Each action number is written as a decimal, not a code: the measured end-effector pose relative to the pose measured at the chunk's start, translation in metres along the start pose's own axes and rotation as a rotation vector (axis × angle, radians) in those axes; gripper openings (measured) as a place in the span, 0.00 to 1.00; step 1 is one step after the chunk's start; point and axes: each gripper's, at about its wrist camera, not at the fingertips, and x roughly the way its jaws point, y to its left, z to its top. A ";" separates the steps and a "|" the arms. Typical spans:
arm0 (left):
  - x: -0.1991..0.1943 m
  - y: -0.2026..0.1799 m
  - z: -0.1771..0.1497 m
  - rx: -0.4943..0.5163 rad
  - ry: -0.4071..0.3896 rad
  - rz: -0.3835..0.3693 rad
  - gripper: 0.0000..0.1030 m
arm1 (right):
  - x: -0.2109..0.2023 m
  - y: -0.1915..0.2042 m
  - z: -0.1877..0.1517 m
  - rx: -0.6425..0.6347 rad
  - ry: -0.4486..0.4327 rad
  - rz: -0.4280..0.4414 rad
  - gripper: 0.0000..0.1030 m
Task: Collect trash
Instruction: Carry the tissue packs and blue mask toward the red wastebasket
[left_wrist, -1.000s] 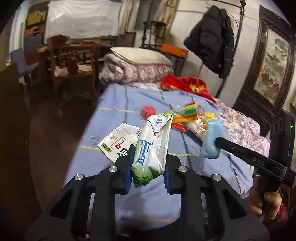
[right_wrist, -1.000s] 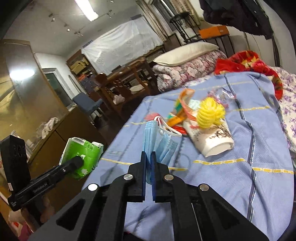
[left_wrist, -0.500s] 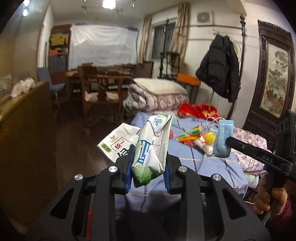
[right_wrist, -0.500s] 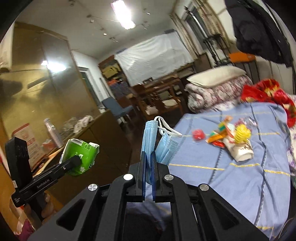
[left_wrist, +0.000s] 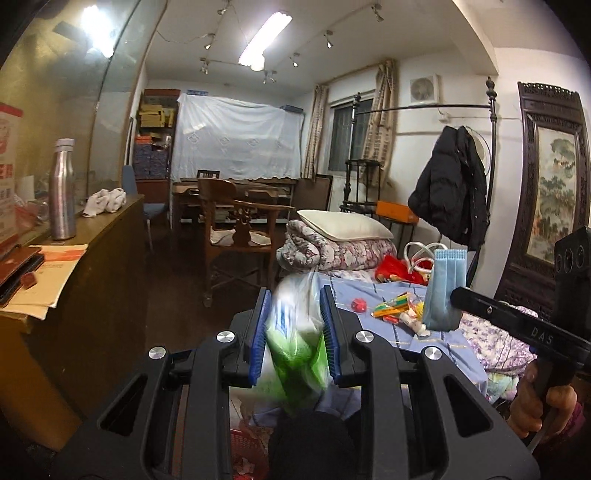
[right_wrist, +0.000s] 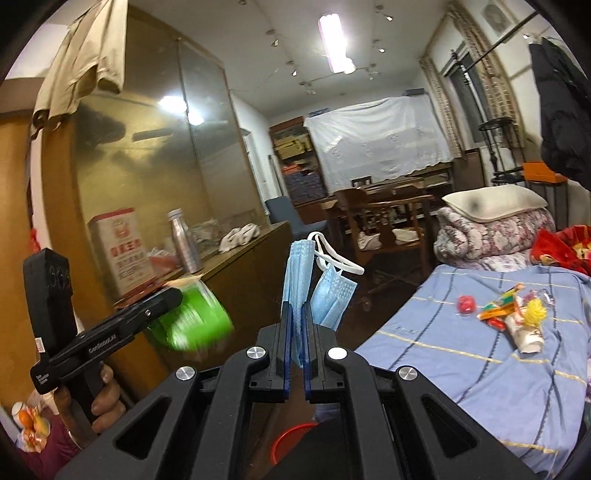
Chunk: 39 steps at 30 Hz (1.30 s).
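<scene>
The left gripper (left_wrist: 295, 328) clamps a blurred green carton (left_wrist: 295, 343) between its pads; the right gripper (right_wrist: 295, 332) pinches a blue mask (right_wrist: 297, 273).

The left gripper (left_wrist: 295, 325) is clamped on a green and white carton (left_wrist: 295, 343), blurred in the frame, above a red basket (left_wrist: 245, 450) on the floor. To the right, the right gripper (left_wrist: 456, 295), held by a hand (left_wrist: 535, 398), pinches a folded blue face mask (left_wrist: 443, 291). Beyond lies a bed (left_wrist: 424, 343) with a blue striped sheet and a small heap of wrappers (left_wrist: 399, 314).
</scene>
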 end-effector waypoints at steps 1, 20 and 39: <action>-0.001 0.002 -0.002 -0.004 0.001 0.002 0.27 | 0.002 0.006 -0.001 -0.004 0.010 0.007 0.05; 0.101 0.089 -0.088 -0.192 0.363 0.067 0.26 | 0.148 -0.015 -0.073 0.092 0.357 0.122 0.05; 0.100 0.207 -0.167 -0.344 0.595 0.293 0.42 | 0.313 0.027 -0.165 0.051 0.749 0.229 0.37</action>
